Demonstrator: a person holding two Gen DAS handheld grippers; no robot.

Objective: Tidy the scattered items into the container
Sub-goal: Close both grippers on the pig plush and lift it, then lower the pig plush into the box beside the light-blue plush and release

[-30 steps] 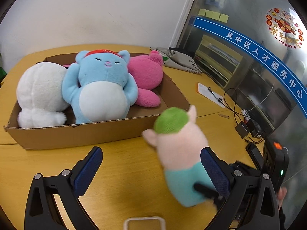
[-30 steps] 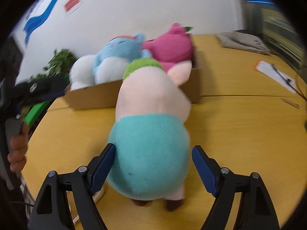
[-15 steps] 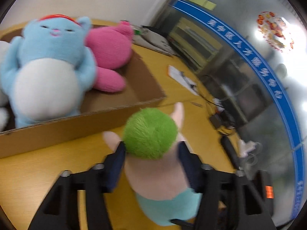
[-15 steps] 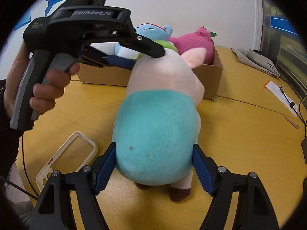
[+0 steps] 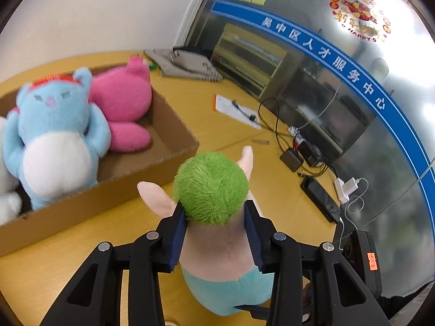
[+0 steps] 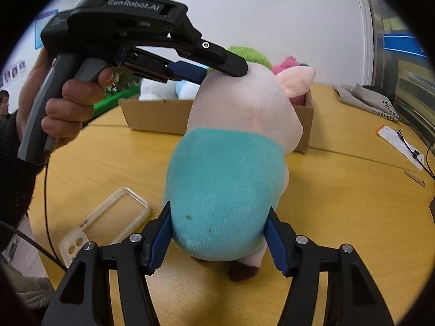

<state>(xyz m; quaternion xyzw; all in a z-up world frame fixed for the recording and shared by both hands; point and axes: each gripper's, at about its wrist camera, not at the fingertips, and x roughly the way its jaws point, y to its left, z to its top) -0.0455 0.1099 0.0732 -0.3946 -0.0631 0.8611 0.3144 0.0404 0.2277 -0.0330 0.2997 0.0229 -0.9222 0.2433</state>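
A plush pig (image 5: 212, 187) with green hair, a pink body and teal trousers stands on the yellow table, just in front of the cardboard box (image 5: 81, 209). My left gripper (image 5: 214, 212) is closing on its head from above, pads pressed in below the hair. My right gripper (image 6: 218, 228) is closing on the teal rump (image 6: 225, 179), its pads touching both sides. In the right wrist view the left gripper (image 6: 223, 72) sits on top of the pig, held by a hand (image 6: 70, 103). The box holds a blue plush (image 5: 54, 135), a pink plush (image 5: 122, 100) and a white one (image 5: 5, 190).
A clear phone case (image 6: 108, 222) lies on the table left of the pig. Grey cloth (image 5: 187, 65) and a paper slip (image 5: 233, 108) lie beyond the box. Cables and adapters (image 5: 299, 154) and a dark tablet (image 5: 320, 201) line the table's right edge.
The left gripper swung over from beside the pig and narrowed onto its head. The right gripper's jaws drew in until they met the teal body. The pig stands more upright.
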